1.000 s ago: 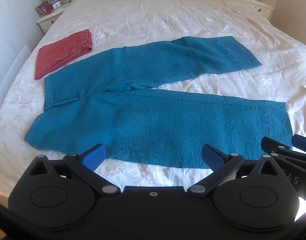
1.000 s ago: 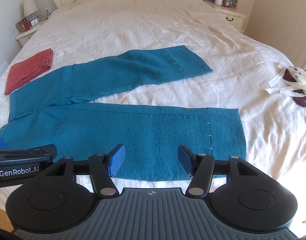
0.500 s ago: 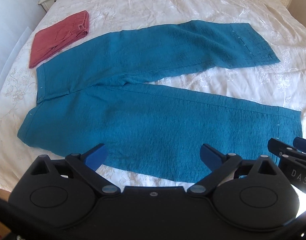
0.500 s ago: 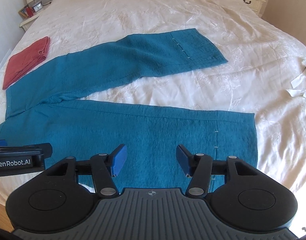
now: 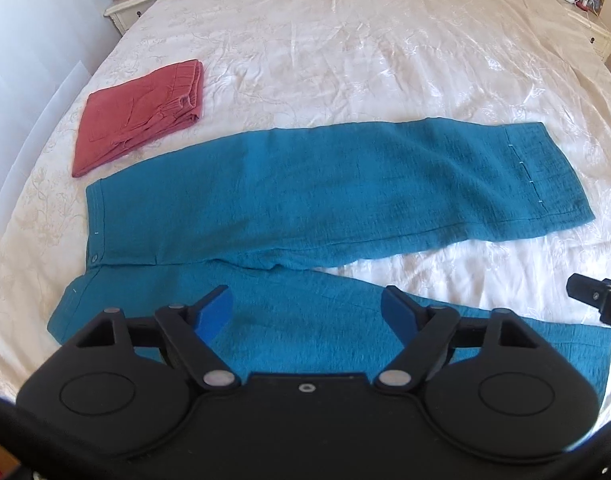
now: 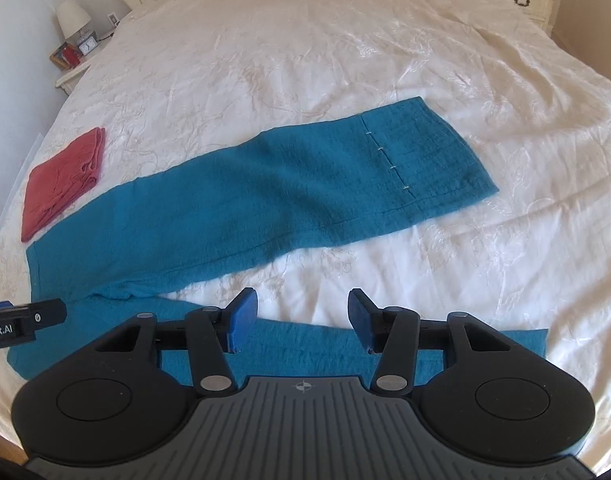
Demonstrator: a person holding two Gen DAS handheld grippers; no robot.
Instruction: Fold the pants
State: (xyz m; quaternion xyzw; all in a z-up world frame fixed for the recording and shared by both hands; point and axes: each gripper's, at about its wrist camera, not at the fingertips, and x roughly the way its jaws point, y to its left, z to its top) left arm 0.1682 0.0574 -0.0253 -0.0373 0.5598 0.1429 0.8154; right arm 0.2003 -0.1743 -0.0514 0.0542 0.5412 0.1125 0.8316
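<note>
Hovering over the near leg of the pants [image 5: 345,184], left gripper [image 5: 307,308] and right gripper [image 6: 301,320] gape empty; next, pinch its near edge; fold it onto the far leg.

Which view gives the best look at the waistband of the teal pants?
The left wrist view: the waistband shows with its button, only its near end hidden by the left gripper. In the right wrist view the waistband sits at the distorted edge, partly hidden behind the other gripper.
</note>
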